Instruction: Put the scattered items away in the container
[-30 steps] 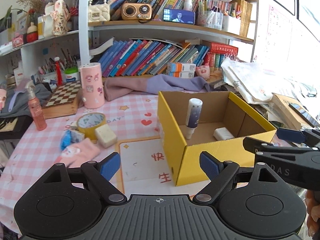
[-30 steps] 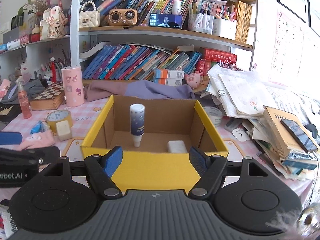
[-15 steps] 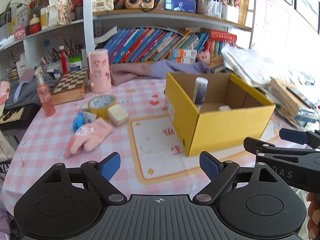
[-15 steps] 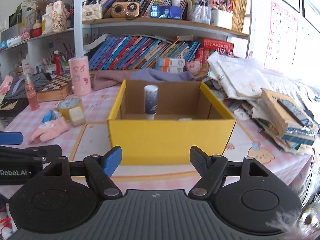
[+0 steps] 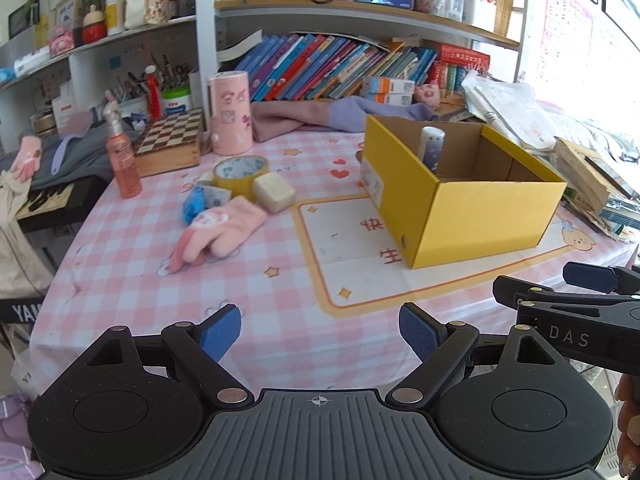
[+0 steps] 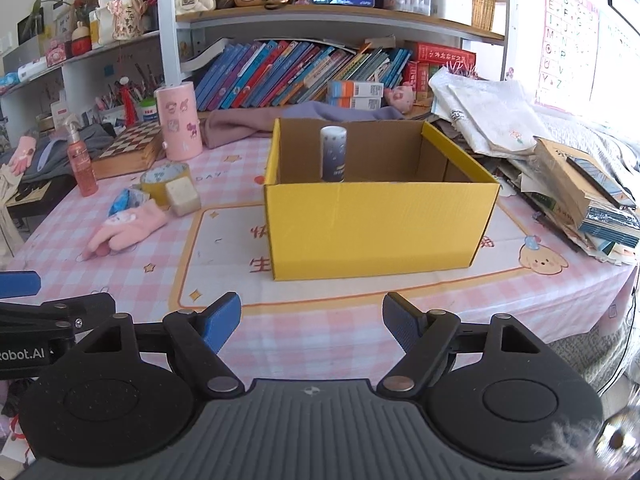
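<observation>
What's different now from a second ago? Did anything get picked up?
Nothing got picked up. Both grippers pulled back from the yellow box, so it looks farther away and more tablecloth shows. The right gripper has just been opening its jaws a bit wider, with nothing between them. The left gripper stays open and empty. The bottle in the box, pink glove and tape roll haven't moved.

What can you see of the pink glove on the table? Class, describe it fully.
The pink glove is soft and fuzzy, seemingly knitted, with a small cartoon patch near its cuff. It lies flat and limp on the checked tablecloth, fingers pointing toward the near table edge, left of the yellow box. Its cuff end meets a blue packet; a cream block sits close by. No gripper touches it.
</observation>
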The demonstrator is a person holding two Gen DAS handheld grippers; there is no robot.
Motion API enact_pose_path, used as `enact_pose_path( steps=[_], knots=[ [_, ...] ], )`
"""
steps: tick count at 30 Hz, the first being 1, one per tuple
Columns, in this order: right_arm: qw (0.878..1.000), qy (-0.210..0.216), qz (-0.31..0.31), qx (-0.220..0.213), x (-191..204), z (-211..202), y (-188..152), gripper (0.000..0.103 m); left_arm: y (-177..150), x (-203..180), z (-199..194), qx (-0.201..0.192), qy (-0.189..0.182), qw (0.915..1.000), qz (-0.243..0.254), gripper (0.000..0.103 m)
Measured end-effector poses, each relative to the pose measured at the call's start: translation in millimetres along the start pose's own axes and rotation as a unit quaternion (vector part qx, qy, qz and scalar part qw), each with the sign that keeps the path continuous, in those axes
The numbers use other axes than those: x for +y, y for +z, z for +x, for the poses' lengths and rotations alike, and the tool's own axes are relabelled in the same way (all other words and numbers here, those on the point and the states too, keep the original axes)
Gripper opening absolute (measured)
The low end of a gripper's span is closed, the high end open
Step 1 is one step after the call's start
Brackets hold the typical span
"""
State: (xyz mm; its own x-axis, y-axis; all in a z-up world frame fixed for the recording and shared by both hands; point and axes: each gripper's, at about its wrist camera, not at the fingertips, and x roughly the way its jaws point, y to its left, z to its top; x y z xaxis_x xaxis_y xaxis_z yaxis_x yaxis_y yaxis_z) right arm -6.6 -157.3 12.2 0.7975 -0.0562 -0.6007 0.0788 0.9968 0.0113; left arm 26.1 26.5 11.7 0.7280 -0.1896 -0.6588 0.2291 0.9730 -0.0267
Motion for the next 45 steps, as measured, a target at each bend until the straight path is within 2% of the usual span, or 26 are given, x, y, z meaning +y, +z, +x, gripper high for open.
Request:
enact_pose_path(
  steps=[8, 17, 32, 45],
  knots=[
    [1.0, 0.013, -0.017, 0.012, 22, 3, -2, 0.077, -8, 15, -7, 0.004, 0.006, 1.0, 0.003, 0.089],
    [0.998, 0.035, -0.038, 0.024, 45, 10, -2, 0.077, -12, 39, -11, 0.004, 0.027, 0.9994, -0.021, 0.089],
    [0.995, 0.068, -0.062, 0.038, 78, 17, -2, 0.077, -21, 66, -13, 0.014, 0.063, 0.9975, -0.031, 0.089],
    [0.992, 0.092, -0.081, 0.041, 98, 18, 1, 0.077, -22, 80, -23, -0.003, 0.07, 0.9969, -0.036, 0.089]
  ],
)
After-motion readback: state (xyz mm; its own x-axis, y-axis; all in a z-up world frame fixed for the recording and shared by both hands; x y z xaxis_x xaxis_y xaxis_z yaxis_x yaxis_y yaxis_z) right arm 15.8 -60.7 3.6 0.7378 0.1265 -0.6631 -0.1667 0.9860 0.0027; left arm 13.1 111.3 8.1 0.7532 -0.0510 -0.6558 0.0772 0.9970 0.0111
